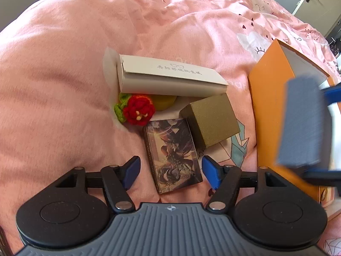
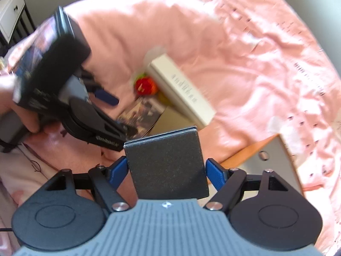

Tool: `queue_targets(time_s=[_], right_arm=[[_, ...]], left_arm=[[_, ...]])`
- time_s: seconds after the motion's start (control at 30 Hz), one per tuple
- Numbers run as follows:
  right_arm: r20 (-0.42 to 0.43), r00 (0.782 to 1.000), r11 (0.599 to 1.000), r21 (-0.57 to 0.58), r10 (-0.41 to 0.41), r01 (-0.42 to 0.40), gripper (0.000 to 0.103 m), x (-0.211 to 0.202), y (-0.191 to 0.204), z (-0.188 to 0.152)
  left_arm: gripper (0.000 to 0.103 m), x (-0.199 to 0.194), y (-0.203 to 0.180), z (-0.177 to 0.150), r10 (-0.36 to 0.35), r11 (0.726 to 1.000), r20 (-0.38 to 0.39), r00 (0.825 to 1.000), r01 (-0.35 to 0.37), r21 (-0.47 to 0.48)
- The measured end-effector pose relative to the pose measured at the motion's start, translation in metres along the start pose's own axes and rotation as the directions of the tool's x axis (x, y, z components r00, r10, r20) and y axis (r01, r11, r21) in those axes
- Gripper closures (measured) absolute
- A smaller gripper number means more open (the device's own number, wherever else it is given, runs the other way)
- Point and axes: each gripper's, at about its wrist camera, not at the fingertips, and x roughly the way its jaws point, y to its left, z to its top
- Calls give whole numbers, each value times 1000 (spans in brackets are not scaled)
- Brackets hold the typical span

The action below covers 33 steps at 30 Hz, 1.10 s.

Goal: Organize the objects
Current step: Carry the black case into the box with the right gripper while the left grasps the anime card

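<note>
The orange cardboard storage box (image 1: 270, 115) with a grey lining stands open to the right of the left tongs (image 1: 171, 171) and just below-right of the right tongs (image 2: 166, 171); it looks stiff and light, and is probably where the loose things belong. Ahead of the left tongs lies the long off-white card case (image 1: 170, 76), printed with a spectacles outline and a line of Chinese characters too small to read; it seems light and crushable, best taken across its narrow sides.

The dark grey textured box (image 2: 168, 166) sits between the pads of the right tongs, which pinch it across its flat sides above the bedding; it looks rigid with a grippy surface, so it should hold well.

The olive-gold square box (image 1: 211, 120) rests just ahead-right of the left tongs, touching the illustrated card pack (image 1: 173, 153). That pack lies directly between and below the spread, empty left fingers; glossy, so likely slippery, best gripped on its long edges. The soft red crocheted flower (image 1: 138, 111) would squash harmlessly.

The pink quilt (image 1: 64, 85) reads "Paper Crane".
</note>
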Motion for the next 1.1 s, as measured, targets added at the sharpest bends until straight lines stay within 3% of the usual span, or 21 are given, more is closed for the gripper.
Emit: queue_targets(time_s=[0.13,0.23,0.33,0.43,0.63,0.87,1.0,1.1], right_arm=[[41,997,997,34,-67,66,24,-29,-18,-10],[25,991,989,67,-135,133,24,-38,-34,-18],[-13,985,978,110,-175,175,24,-34,-56,-26],[-49,981,967,166,-186,192,24,-13,-73,-39],[-86,986,963,217,-143,159,24,0,-89,-70],[-78,994,989,121,-73,82,24,24,-96,-80],[-71,996,998,33,-55,58,24,34,-102,-80],[-73,997,1000,-21,-23,22,24,44,-107,-78]], left_arm=[[24,8,-7,3,33,999,-11,999,-33,11],[24,14,-13,2,75,997,-19,997,-75,13],[24,20,-18,2,93,996,-25,995,-93,2],[17,27,-24,3,114,993,-24,993,-114,4],[16,44,-31,4,165,986,-48,985,-164,12],[16,54,-34,5,202,979,-56,978,-200,32],[33,55,-34,6,214,976,-52,975,-210,64],[34,51,-29,7,189,980,-60,980,-185,66]])
